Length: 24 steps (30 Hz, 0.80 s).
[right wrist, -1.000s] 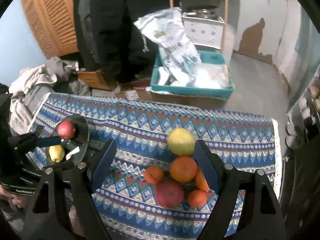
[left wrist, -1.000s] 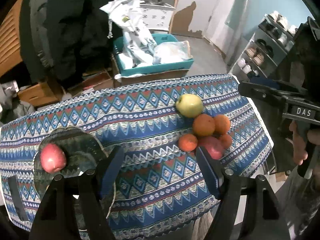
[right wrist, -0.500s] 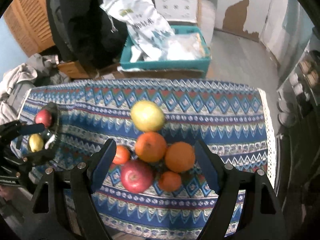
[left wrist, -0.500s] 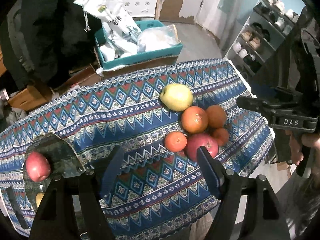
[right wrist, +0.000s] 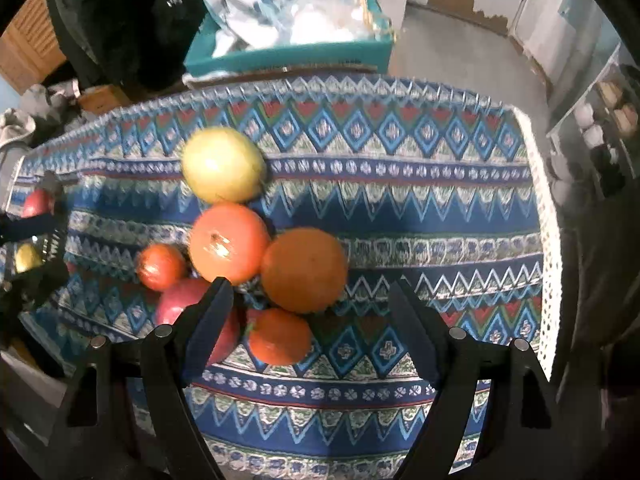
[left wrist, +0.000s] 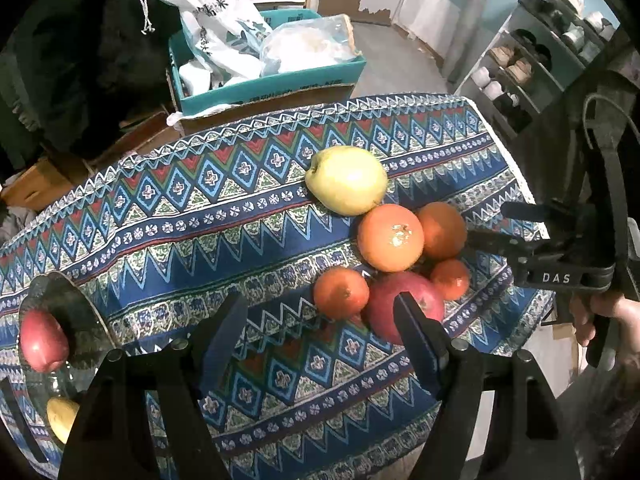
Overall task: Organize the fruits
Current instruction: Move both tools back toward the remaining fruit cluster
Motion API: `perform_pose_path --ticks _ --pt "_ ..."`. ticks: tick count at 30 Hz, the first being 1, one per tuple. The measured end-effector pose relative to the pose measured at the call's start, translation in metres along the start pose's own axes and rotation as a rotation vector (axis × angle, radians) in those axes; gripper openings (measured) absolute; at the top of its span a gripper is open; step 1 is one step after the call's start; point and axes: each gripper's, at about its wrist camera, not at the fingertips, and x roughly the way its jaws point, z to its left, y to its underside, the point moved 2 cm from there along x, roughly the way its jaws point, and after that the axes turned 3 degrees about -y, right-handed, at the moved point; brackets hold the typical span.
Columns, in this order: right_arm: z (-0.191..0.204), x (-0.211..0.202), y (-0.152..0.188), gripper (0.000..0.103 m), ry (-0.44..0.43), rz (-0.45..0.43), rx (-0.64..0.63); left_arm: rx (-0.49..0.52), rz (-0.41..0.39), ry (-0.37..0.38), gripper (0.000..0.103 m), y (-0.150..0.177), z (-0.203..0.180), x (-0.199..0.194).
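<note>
Six loose fruits clustered on the patterned blue woven tablecloth point(left wrist: 168, 216): large yellow-green apple point(left wrist: 346, 185), two big oranges point(left wrist: 390, 237), two small tangerines point(left wrist: 341, 293), a dark red apple point(left wrist: 400, 305). Already in the clear glass bowl point(left wrist: 76, 312) at far left: a red apple point(left wrist: 40, 340) and a yellow fruit point(left wrist: 62, 416). Mostly undone, by judgement. Left gripper point(left wrist: 320, 340) and right gripper point(right wrist: 310, 322) both spread wide, empty, above the pile

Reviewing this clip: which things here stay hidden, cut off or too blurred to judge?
- Glass plate, left wrist view: cut by the frame edge; the left finger covers part.
- Red apple, right wrist view: half behind that gripper's finger.
- Yellow fruit on the plate: mostly hidden, kind unclear.
- Rack items: blurred, too small.
</note>
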Motion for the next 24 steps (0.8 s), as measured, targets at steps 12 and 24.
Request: perform_pose_path --ticks 12,24 --pt "0.006 0.032 -0.003 0.081 0.007 0.070 -0.071 0.050 0.032 -0.051 0.077 -0.005 0.001 0.038" --pt "0.007 0.068 -0.009 0.081 0.008 0.113 -0.099 0.028 0.074 -0.034 0.077 -0.004 0.002 0.053"
